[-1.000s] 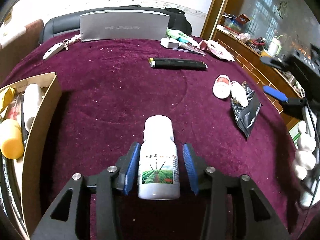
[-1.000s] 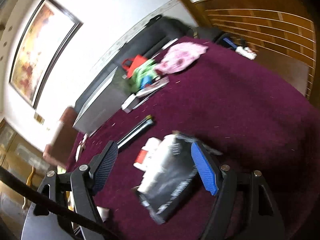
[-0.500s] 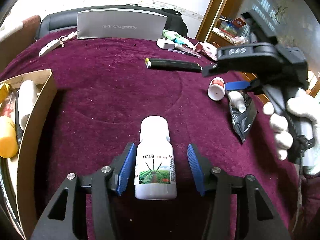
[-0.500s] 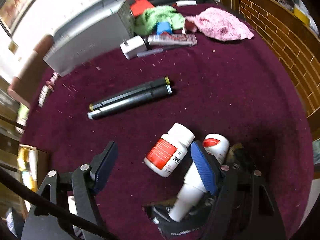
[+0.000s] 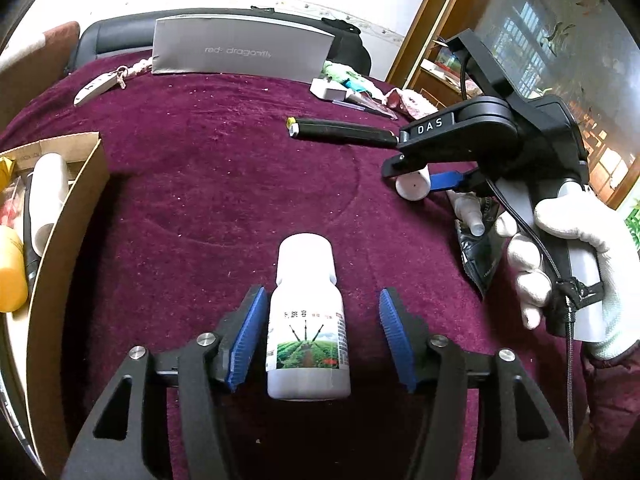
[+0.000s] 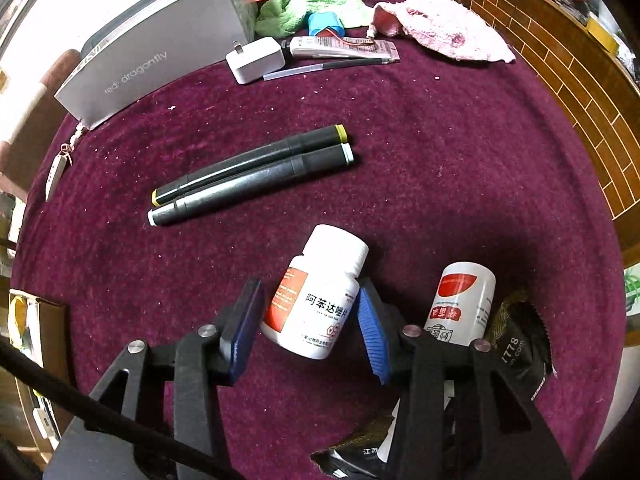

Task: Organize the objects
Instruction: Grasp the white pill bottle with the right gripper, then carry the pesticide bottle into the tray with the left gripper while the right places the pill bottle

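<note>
Left wrist view
Cloth: a dark red fuzzy cloth [image 5: 208,184] covers the table, with little white crumbs on it.
Left gripper [image 5: 322,336]: its blue pads stand apart and have just been opening. The left pad is right by the bottle, the right pad is clear of it.
Bottle [image 5: 307,328]: white with a green field picture. It stands up on the cloth between the pads.
Box [image 5: 68,248]: a brown cardboard box at the left edge, with a white tube and a yellow thing inside.
Grey box [image 5: 240,50]: stands at the far side of the table.
Room: a white wall behind, and a wood cabinet [image 5: 424,48] with glass on the right.
Hand [image 5: 576,264]: a white glove holds the right gripper's handle.

Right wrist view
Right gripper [image 6: 310,324]: its pads have just been closing. The right pad looks to touch the pill bottle; I cannot tell if the left one does.
Pill bottle [image 6: 316,296]: white with a red label, tilted between the pads.
Spray bottle [image 6: 460,304]: white, just right of the gripper, on a black bag [image 6: 516,340].
Pens [image 6: 248,176]: two dark pens lie side by side in the middle.
Far side: a white plug [image 6: 256,60], a green cloth [image 6: 304,8] and a pink cloth [image 6: 444,28].
Room: a brown brick-look wall [image 6: 560,64] on the right.
</note>
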Available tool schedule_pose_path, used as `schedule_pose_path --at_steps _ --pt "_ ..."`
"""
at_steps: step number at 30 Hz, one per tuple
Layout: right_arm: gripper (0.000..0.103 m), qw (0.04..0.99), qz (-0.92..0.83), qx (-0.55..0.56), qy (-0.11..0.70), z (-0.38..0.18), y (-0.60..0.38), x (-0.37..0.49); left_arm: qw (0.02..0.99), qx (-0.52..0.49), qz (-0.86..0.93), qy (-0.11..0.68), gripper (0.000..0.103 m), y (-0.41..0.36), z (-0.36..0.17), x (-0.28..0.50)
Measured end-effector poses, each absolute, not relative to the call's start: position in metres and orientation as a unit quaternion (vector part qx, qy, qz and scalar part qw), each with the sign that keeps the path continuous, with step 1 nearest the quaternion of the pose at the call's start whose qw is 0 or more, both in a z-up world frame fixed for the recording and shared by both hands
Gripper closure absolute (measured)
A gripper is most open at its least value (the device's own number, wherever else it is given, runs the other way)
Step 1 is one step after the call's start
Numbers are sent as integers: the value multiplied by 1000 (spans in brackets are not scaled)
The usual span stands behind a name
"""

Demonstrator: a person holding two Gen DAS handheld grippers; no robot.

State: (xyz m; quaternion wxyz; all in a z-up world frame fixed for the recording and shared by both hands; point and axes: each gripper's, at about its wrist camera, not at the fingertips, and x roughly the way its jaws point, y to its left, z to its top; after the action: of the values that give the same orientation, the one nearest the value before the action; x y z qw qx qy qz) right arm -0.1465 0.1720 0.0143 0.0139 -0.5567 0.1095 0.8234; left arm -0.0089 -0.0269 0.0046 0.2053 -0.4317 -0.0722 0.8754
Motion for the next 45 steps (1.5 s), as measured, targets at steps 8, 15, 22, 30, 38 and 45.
schedule_pose_path --at_steps 8,15,22,30,38,45 --pt "67 -34 814 -568 111 15 162 -107 178 -436 882 -10 56 -9 5 -5" --pt "67 -68 813 -571 89 15 153 -46 174 -454 873 -23 73 -29 7 13" --pt "65 -78 821 -560 76 16 151 -10 163 -463 871 -25 67 -25 8 7" --pt "59 -66 830 -550 73 16 144 -17 137 -446 884 24 55 -1 3 -16" --pt "63 -58 840 -537 60 15 140 -14 145 -444 883 39 71 -3 4 -12" --pt "71 -82 845 -522 81 20 137 0 165 -452 876 -23 74 -35 10 7"
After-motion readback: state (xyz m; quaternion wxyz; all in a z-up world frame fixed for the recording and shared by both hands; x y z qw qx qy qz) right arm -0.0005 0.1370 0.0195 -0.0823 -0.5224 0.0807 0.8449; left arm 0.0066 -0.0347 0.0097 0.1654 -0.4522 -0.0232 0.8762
